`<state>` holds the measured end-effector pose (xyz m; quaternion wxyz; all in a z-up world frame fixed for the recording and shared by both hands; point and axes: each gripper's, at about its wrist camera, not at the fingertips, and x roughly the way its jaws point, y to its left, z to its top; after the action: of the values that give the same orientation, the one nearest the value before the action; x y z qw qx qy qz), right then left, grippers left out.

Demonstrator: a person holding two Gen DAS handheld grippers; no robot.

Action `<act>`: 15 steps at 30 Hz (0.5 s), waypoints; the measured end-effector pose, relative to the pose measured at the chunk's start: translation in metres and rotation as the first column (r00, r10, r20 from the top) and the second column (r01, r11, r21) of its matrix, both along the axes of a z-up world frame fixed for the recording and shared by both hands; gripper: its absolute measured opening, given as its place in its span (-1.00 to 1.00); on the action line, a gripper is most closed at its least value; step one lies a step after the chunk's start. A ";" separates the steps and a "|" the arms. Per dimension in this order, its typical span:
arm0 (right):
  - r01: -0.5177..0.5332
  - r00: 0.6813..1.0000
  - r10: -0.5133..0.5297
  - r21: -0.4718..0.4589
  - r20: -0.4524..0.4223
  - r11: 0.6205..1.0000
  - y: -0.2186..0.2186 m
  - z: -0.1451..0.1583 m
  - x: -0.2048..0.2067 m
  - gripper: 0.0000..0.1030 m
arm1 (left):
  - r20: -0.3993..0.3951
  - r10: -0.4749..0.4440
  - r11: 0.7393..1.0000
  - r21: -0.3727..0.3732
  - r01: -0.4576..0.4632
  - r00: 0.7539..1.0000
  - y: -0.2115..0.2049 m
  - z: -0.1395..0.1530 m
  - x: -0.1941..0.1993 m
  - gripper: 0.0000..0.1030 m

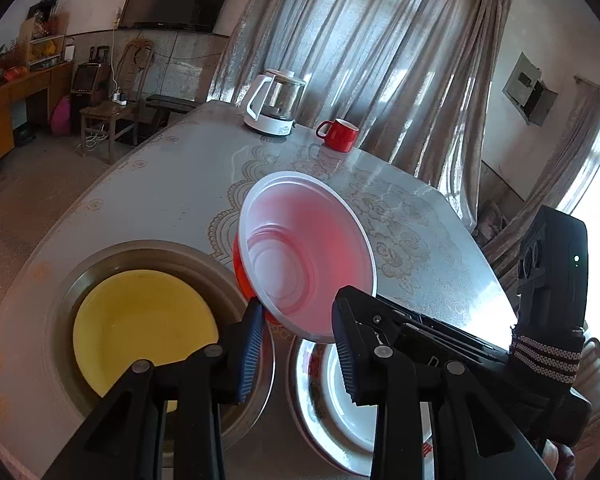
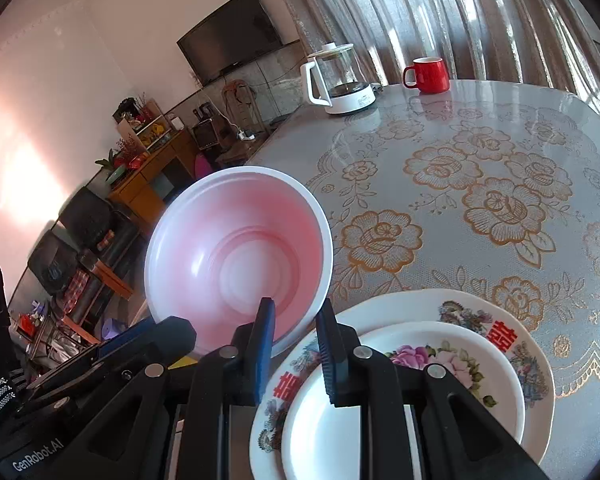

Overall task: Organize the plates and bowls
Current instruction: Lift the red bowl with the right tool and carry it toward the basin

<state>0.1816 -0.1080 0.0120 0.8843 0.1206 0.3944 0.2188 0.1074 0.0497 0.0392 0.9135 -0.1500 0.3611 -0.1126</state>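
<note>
A plastic bowl (image 1: 306, 256), white inside and red outside, is held tilted in the air above the table. My right gripper (image 2: 294, 320) is shut on its near rim; the bowl (image 2: 240, 256) fills the view's centre. My left gripper (image 1: 298, 324) is open, its fingers either side of the bowl's lower rim without clamping it. Below left sits a metal basin (image 1: 140, 256) with a yellow plate (image 1: 146, 330) inside. Below right lies a small floral plate (image 2: 404, 396) stacked on a larger patterned plate (image 2: 496, 320), which also shows in the left wrist view (image 1: 312, 400).
The table (image 2: 480, 160) has a grey cloth with gold flowers. A glass kettle (image 1: 274, 102) and a red mug (image 1: 338, 134) stand at its far edge. Curtains hang behind. A wooden chair (image 1: 112, 116) and desk stand on the floor to the left.
</note>
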 end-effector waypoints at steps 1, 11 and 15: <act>-0.007 1.000 0.007 -0.001 -0.001 1.000 0.003 -0.001 -0.001 -0.61 | 0.000 0.005 1.000 0.006 -0.005 1.000 0.002 -0.002 -0.004 -0.34; -0.071 0.997 0.071 -0.003 -0.015 0.997 0.029 -0.008 -0.007 -0.63 | -0.008 0.044 0.999 0.002 -0.044 0.999 0.024 -0.012 -0.024 -0.34; -0.080 0.997 0.080 -0.008 -0.016 0.997 0.035 -0.010 -0.008 -0.63 | -0.006 0.049 0.999 0.000 -0.049 0.999 0.028 -0.013 -0.027 -0.34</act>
<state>0.1731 -0.0728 0.0023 0.8723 0.1025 0.4068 0.2513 0.0803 0.0781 0.0263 0.9149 -0.1591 0.3600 -0.0896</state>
